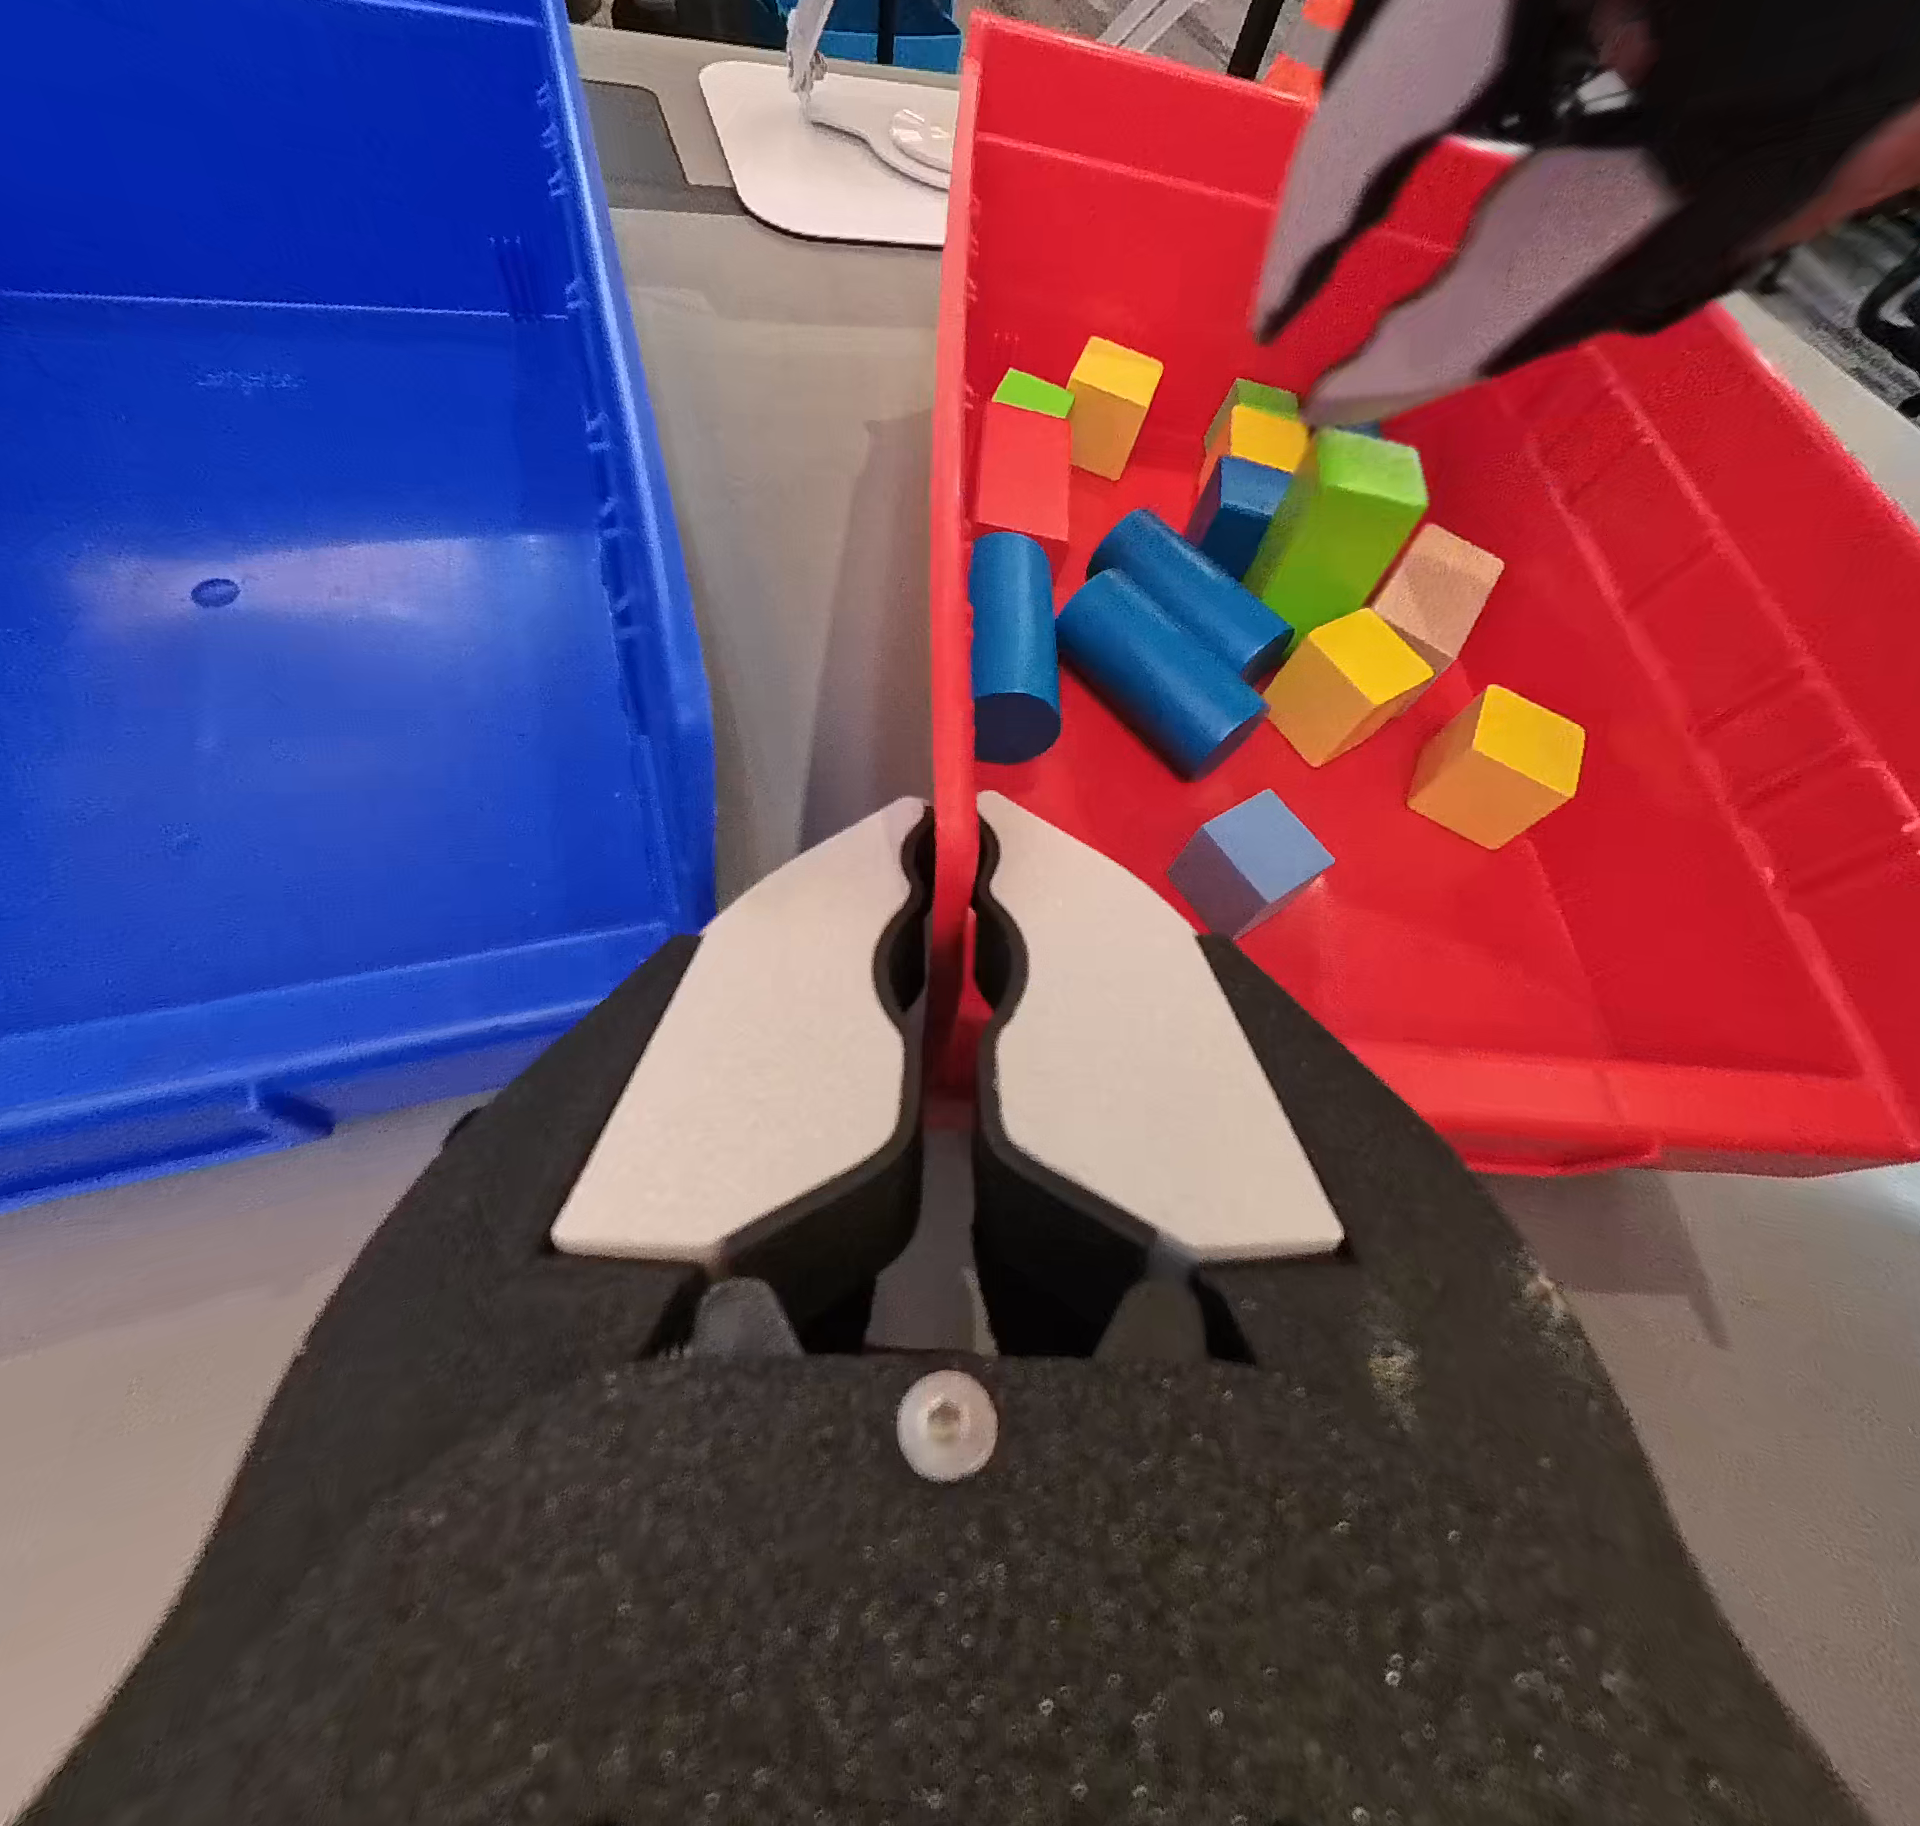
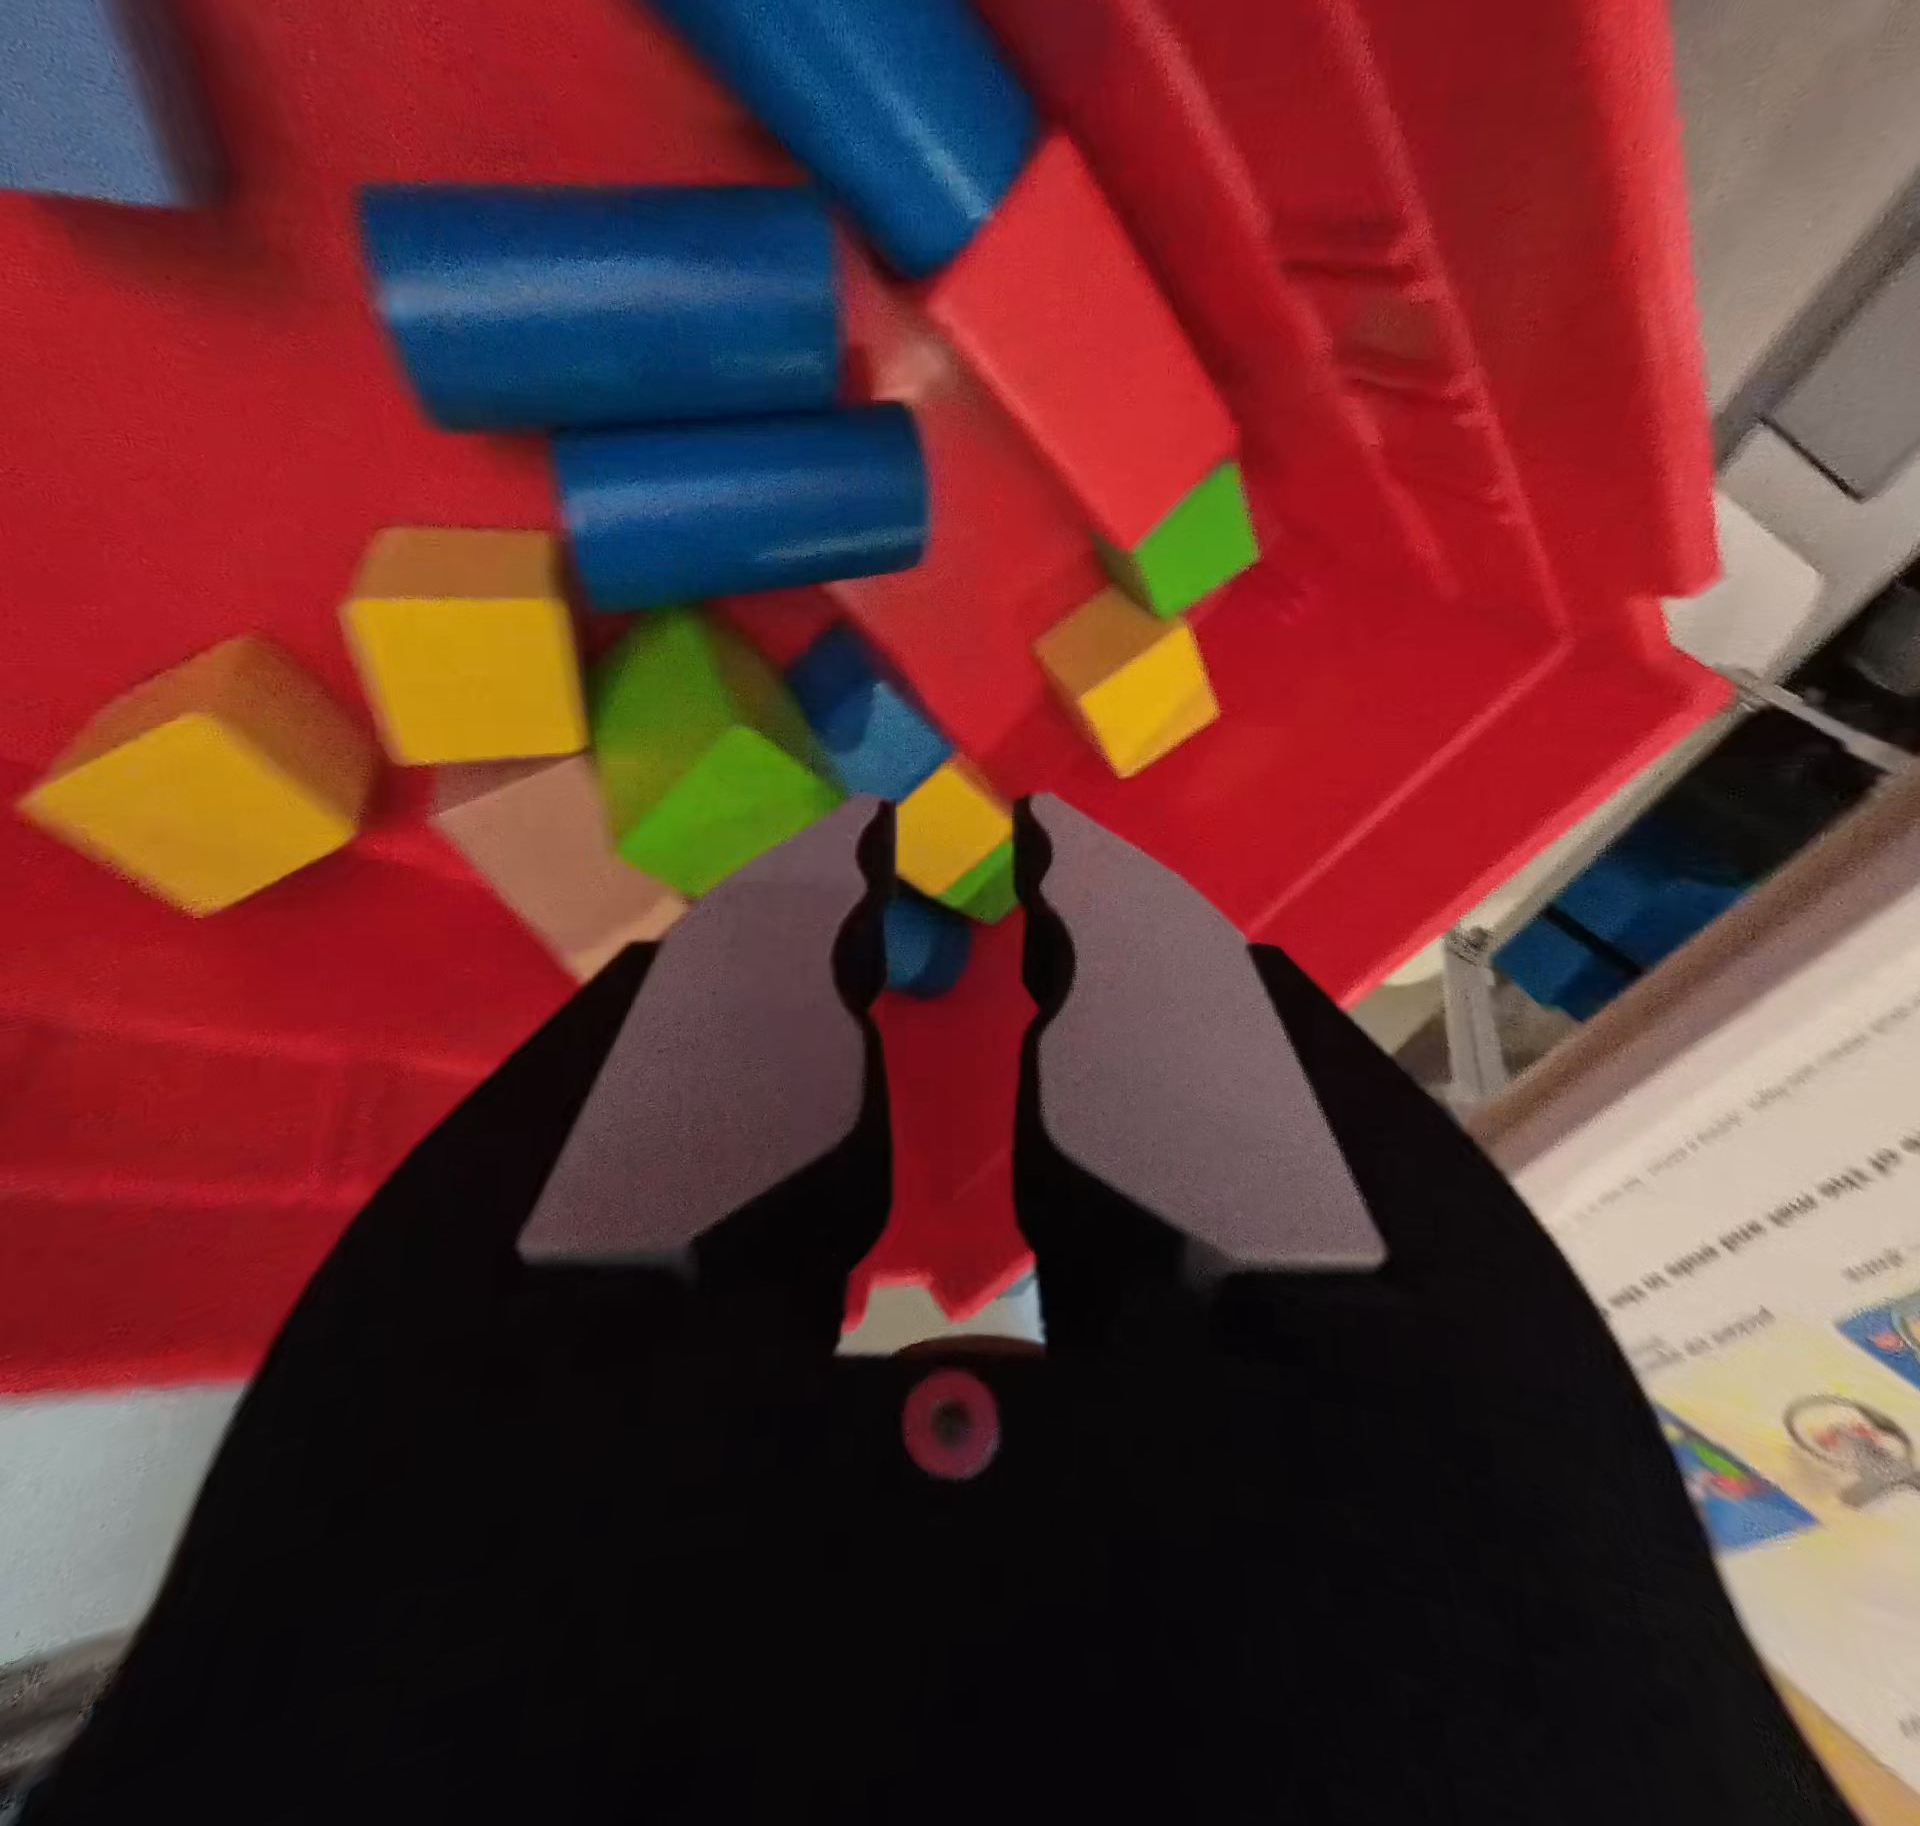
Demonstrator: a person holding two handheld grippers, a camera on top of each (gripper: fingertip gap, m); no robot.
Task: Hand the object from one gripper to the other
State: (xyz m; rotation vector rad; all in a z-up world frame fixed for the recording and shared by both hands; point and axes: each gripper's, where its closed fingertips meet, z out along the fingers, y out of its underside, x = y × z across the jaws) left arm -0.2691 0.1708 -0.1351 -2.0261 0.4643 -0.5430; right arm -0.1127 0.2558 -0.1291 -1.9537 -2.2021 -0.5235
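A red bin (image 1: 1662,685) holds several coloured wooden blocks. My right gripper (image 2: 954,810) is open by a narrow gap and reaches down into the bin. Its tips stand on either side of a small yellow block (image 2: 948,826) that rests on a green one. In the left wrist view the right gripper (image 1: 1304,379) comes in from the upper right, just above that yellow block (image 1: 1262,438). My left gripper (image 1: 954,810) is shut to a thin slit and holds nothing. It hovers over the table in front of the red bin's near-left corner.
An empty blue bin (image 1: 312,633) stands left of the red one with a strip of grey table between. A tall green block (image 1: 1340,529), blue cylinders (image 1: 1153,675) and yellow cubes (image 1: 1496,768) crowd the bin. A white stand base (image 1: 821,166) lies behind. Printed sheets (image 2: 1714,1309) lie beside it.
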